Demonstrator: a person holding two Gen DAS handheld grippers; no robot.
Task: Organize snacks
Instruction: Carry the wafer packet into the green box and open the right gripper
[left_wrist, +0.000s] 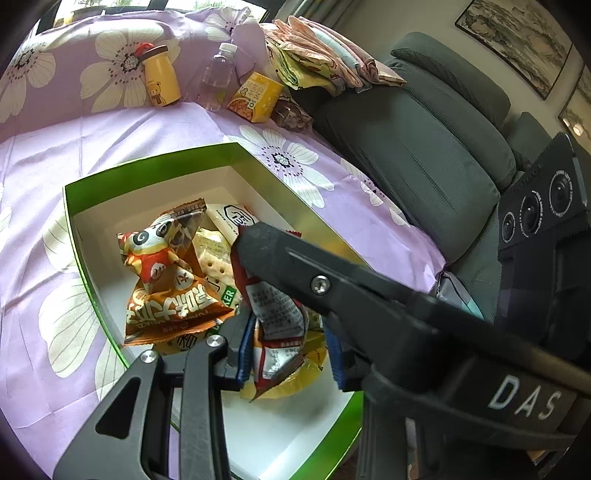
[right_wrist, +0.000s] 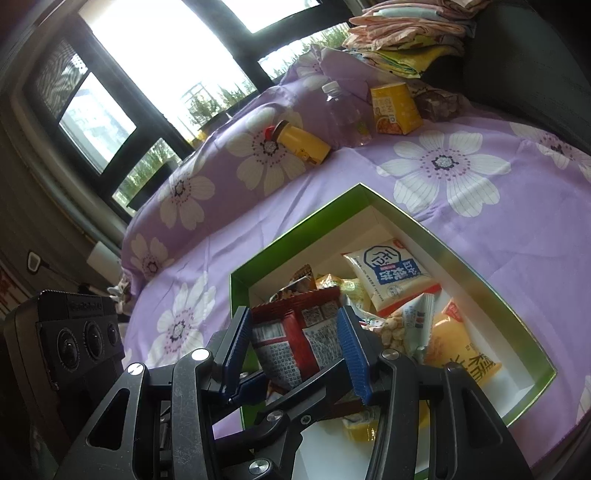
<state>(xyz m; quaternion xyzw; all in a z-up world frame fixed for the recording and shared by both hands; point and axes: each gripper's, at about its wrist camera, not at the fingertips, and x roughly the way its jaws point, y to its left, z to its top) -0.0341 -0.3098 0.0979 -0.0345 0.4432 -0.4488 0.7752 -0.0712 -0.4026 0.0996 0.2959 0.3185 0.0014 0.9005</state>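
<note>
Closest to us, at the bottom of the left wrist view, the left gripper (left_wrist: 288, 343) is spread wide. Its blue pads (left_wrist: 242, 350) stand on each side of the low end of a red and white packet (left_wrist: 275, 306). There is a small gap at the right pad.

The right gripper (right_wrist: 293, 332) pinches that same packet, with a blue pad pressed on each side. The print on the packet is too tiny for us to read. We can read "DAS" (left_wrist: 524, 397) in white letters on the right gripper's body, at the lower right of the left wrist view.

The packet hangs over the green box (left_wrist: 147, 171), which holds the other snacks. We see an orange panda packet (left_wrist: 166, 280) with big Chinese words, green letters "KER" (left_wrist: 229, 299) on a cracker pack, a white packet with a blue label (right_wrist: 391, 273) and a yellow packet (right_wrist: 458, 350). The box floor is bare and white (left_wrist: 288, 435) near us and by its left wall.

The box sits on a purple flower cloth (left_wrist: 55, 155), with open cloth all around its edges.

Farther back stand a yellow bear bottle (left_wrist: 160, 77), a water bottle (left_wrist: 218, 77) and a yellow carton (left_wrist: 255, 98). Folded cloths (left_wrist: 317, 55) lie on a grey sofa (left_wrist: 424, 147).
</note>
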